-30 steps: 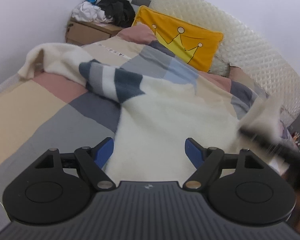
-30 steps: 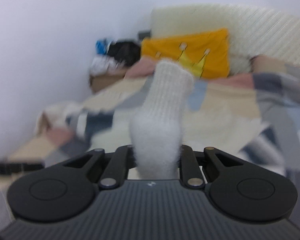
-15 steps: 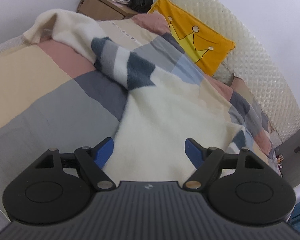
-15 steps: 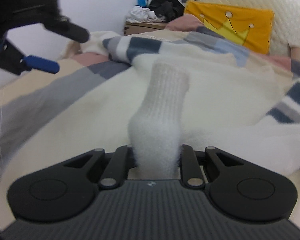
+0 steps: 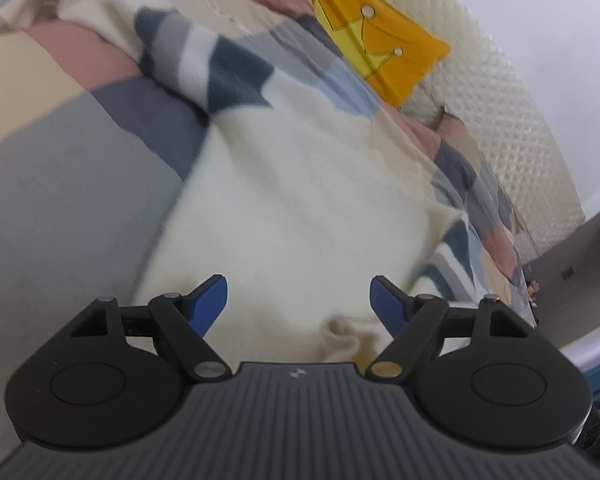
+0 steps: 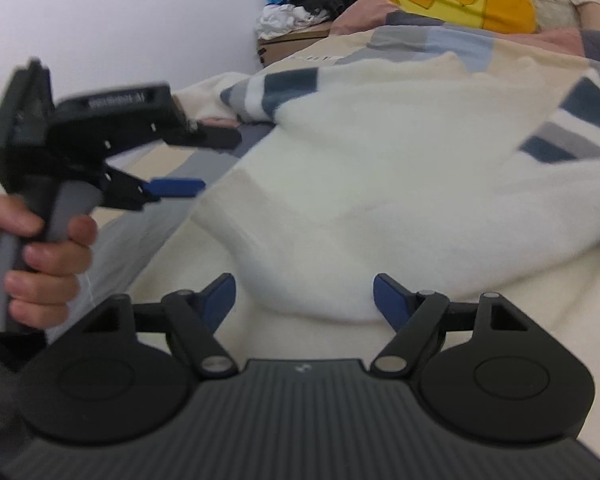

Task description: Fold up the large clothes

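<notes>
A cream sweater [image 5: 300, 200] with blue and grey striped sleeves lies spread on the patchwork bedspread [image 5: 60, 168]. My left gripper [image 5: 299, 300] hovers open over its near hem, where a small fold of fabric [image 5: 340, 336] bunches between the fingers without being pinched. In the right wrist view the sweater [image 6: 380, 184] has a thick folded edge just ahead of my right gripper [image 6: 304, 296]. Its jaws are opening and the pads stand clear of the cloth. At the left of that view a hand [image 6: 40, 264] holds the left gripper [image 6: 208, 162], open above the bed.
A yellow crown pillow [image 5: 380, 52] leans on the quilted headboard [image 5: 500, 120]. A cardboard box [image 6: 288, 42] piled with clothes [image 6: 300, 4] stands by the wall at the far corner. The bedspread [image 6: 160, 216] shows beside the sweater.
The right gripper was shut on the white ribbed cuff and has opened and let it go. Both grippers have sunk toward the bed, and the left one has come closer to the hem.
</notes>
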